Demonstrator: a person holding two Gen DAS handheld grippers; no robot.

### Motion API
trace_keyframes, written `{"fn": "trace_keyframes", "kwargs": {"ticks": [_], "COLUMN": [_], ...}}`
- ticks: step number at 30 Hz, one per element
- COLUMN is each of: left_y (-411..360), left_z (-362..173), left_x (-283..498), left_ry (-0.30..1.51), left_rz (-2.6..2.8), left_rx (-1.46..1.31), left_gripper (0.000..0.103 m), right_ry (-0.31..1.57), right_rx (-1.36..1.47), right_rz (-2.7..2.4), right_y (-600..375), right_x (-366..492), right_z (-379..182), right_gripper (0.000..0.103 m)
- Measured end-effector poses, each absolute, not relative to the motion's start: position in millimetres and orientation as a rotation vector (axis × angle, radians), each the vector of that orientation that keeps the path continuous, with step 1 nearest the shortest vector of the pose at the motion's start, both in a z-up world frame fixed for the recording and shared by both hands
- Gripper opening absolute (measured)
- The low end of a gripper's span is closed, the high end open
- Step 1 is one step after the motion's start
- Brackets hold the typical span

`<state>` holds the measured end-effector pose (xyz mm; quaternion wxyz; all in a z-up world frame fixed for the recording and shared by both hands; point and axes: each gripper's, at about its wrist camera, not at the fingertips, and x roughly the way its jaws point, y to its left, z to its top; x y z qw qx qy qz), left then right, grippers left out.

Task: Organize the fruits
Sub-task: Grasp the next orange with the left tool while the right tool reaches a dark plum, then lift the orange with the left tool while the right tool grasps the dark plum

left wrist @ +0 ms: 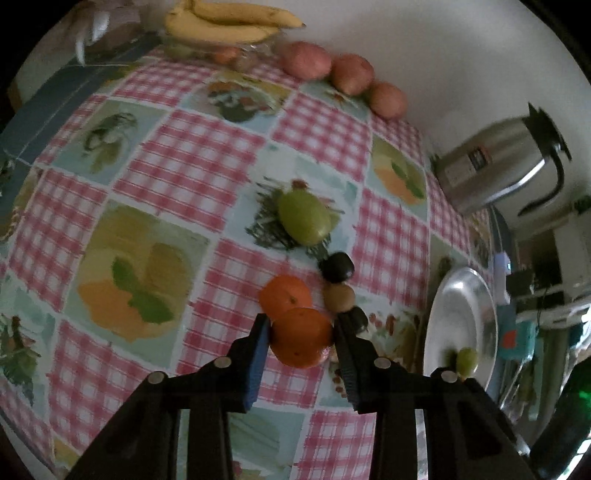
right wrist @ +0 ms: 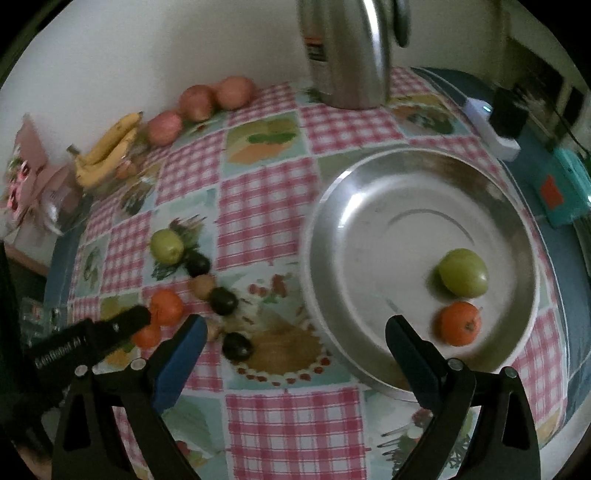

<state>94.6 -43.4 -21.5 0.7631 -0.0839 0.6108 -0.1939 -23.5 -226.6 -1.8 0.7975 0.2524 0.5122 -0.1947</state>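
Note:
My left gripper (left wrist: 301, 325) is shut on an orange (left wrist: 301, 341) just above the checked tablecloth. A second orange (left wrist: 282, 295), a brown fruit (left wrist: 339, 297), a dark fruit (left wrist: 337, 266) and a green fruit (left wrist: 303, 218) lie just beyond it. My right gripper (right wrist: 295, 328) is open and empty at the near edge of the steel plate (right wrist: 369, 206). The plate holds a green fruit (right wrist: 463, 272) and an orange (right wrist: 460, 323). The left gripper's finger (right wrist: 110, 328) shows at the left of the right wrist view beside the oranges (right wrist: 166, 306).
A steel kettle (right wrist: 347, 51) stands at the back by the wall. Three red apples (left wrist: 351, 74) and a bunch of bananas (left wrist: 229, 22) on a glass bowl line the far edge. Dark fruits (right wrist: 236, 345) lie left of the plate. A white charger (right wrist: 487, 125) sits at the right.

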Motion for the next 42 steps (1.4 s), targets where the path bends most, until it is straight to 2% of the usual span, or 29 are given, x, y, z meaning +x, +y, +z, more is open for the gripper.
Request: {"fn": "trace_keyframes", "kwargs": {"ticks": [1,5,7,11,13,15,21,24,42], "left_y": [-40,-33,-33,-32,-33,-35,-39,-41,-41], "left_z": [-20,-16,-17,-24,-28,-32,-37,-38,-38], "left_x": [96,100,100,100,100,100,98,97,99], "left_ry": [1.322,1.308,1.309,1.337,1.352,1.362,1.377,1.379,1.378], "left_rz": [-0.410,-0.390,-0.384,-0.385,-0.381,-0.379,-0.383,-0.387,-0.384], "left_rx": [-0.190,-0.212,-0.215,-0.214,-0.208,-0.207,-0.193,-0.188,-0.174], "left_gripper": [0.038,0.038,0.038,0.038,0.038,0.038,0.038,0.038,0.038], "right_ry": [1.100,1.105,1.116,1.157,1.182,1.203,1.254,1.264,1.281], "right_rx": [0.532,0.521,0.512,0.497,0.492,0.488,0.483,0.491,0.543], "right_rz": [-0.400,-0.338,-0.317,-0.277,-0.261,-0.248,-0.225,-0.222,-0.212], "right_y": [-222,-211,-206,-197,-193,-190,-183,-184,-183], "right_x": [-21,-15,-12,-5,-2,0,6,8,16], "right_z": [-1,-3,-5,-16,-23,-29,-45,-48,-63], "right_gripper": [0.095,0.079,0.076,0.059,0.057,0.048,0.037,0.034,0.034]}}
